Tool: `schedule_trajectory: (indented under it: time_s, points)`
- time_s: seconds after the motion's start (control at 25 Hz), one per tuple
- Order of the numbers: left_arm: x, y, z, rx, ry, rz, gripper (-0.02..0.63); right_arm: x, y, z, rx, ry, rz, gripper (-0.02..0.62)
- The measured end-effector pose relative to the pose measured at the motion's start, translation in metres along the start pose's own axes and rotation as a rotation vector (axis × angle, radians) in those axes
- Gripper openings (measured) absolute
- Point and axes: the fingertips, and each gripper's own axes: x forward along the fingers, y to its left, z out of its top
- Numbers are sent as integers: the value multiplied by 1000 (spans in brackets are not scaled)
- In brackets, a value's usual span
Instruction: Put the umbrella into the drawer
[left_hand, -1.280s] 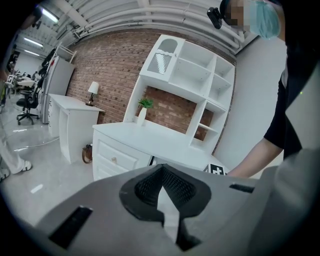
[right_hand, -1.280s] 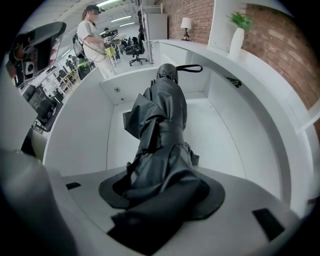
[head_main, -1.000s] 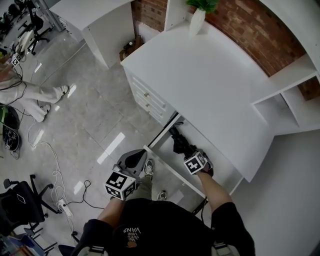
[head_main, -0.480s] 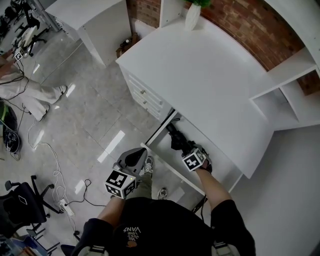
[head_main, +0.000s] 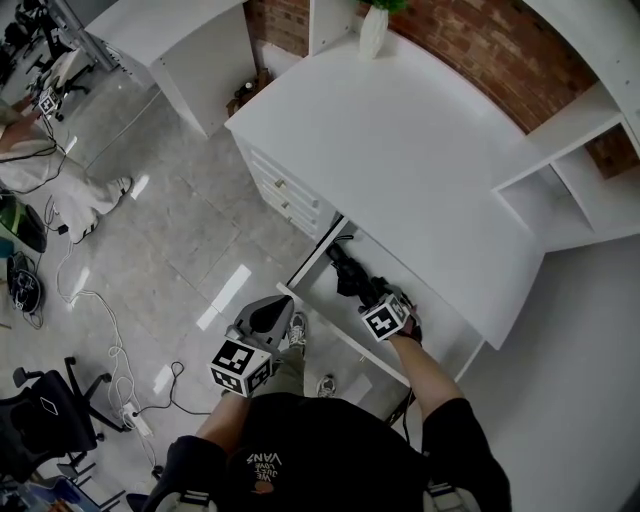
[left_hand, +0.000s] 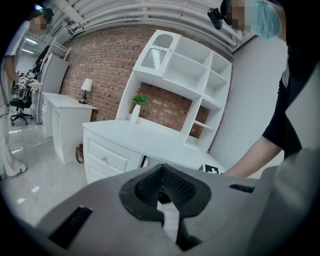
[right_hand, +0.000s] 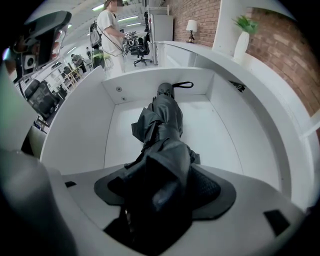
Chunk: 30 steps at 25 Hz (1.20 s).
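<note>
The folded black umbrella (head_main: 348, 277) lies lengthwise on the floor of the open white drawer (head_main: 338, 340), its strap end toward the far wall. In the right gripper view the umbrella (right_hand: 165, 117) runs from between the jaws to the drawer's (right_hand: 215, 135) back. My right gripper (head_main: 374, 297) points steeply down over the near end. Its jaws have just been opening, with the umbrella's dark fabric still between them (right_hand: 162, 187). My left gripper (head_main: 271, 316) hangs outside the drawer front over the floor, its pads meeting at the tips (left_hand: 162, 174) with nothing held.
The white desk top (head_main: 400, 150) overhangs the drawer's far side, with a white vase (head_main: 372, 30) at the back. Small drawers (head_main: 285, 195) sit to the left and a shelf unit (head_main: 590, 190) to the right. Cables (head_main: 110, 370) and a chair (head_main: 40, 410) are on the floor.
The head view has drifted slightly. Both grippers keep their places, the right one over the umbrella's near end in the drawer.
</note>
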Motion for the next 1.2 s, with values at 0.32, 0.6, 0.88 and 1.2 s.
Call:
schedule_trajectory:
  time_s: [0.32,0.6,0.88,1.2]
  points:
    - [-7,-20,2,28,-11,-34,6,-32,1,-5,69,-87,-25,313]
    - [-16,-35,0,45,-25,-45,6,-66,-1,-8,147,-200,-74,312]
    - [-27,-54,0,61,-38,-56,6,-116,-6,-14,200,-336,-227,49]
    - [-44,-81,-5,75,-64,-57,6,-167,8,-19,275,-495,-271,2]
